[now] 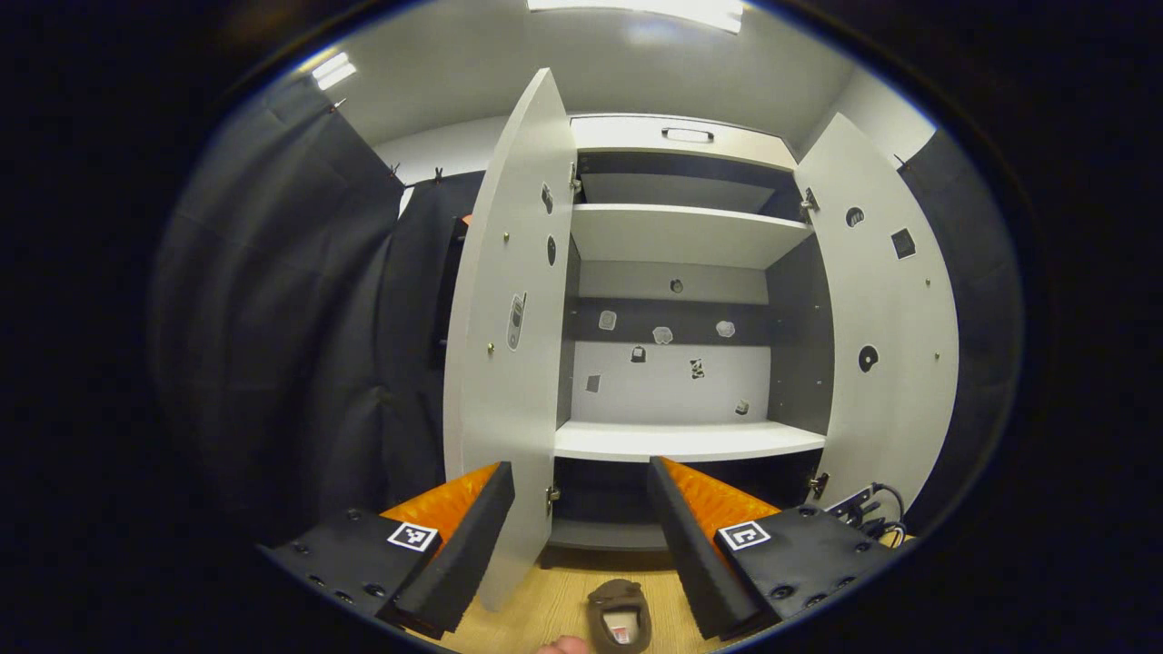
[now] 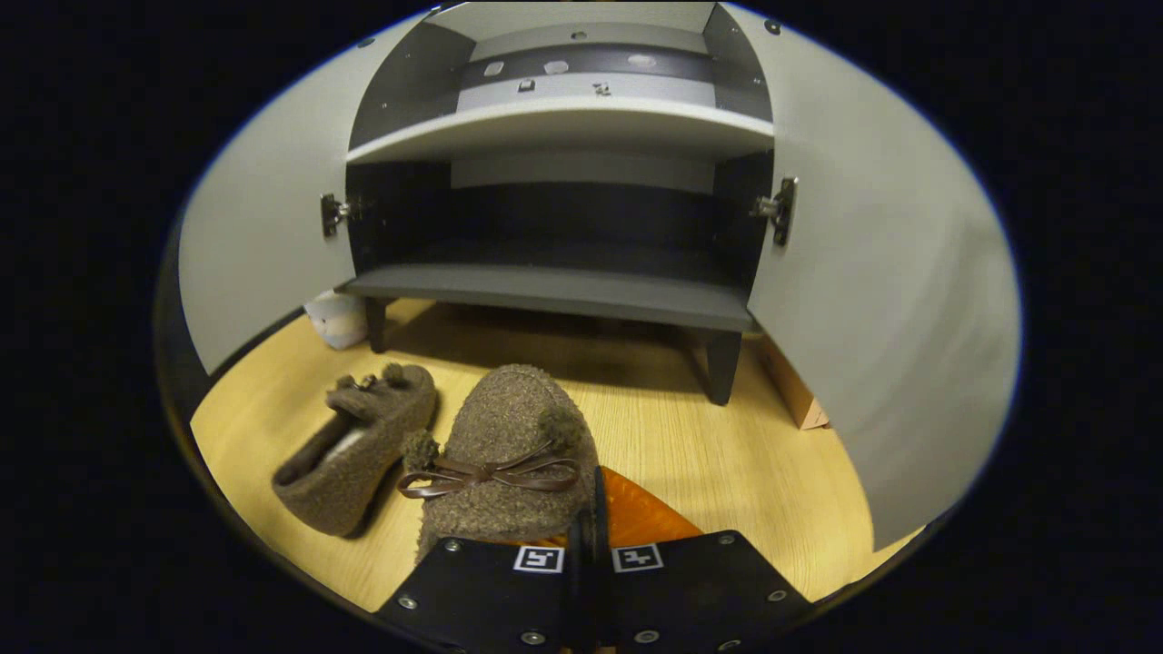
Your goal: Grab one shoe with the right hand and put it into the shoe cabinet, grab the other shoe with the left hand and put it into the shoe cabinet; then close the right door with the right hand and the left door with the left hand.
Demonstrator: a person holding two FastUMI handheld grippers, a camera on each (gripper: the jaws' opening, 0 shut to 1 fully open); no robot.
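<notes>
**Watch that pinch on the shoe**

Your right gripper is clenched on the near shoe's edge, just before the shoe cabinet. It could slip out. Your left gripper hangs released. The other shoe lies beside.
</notes>
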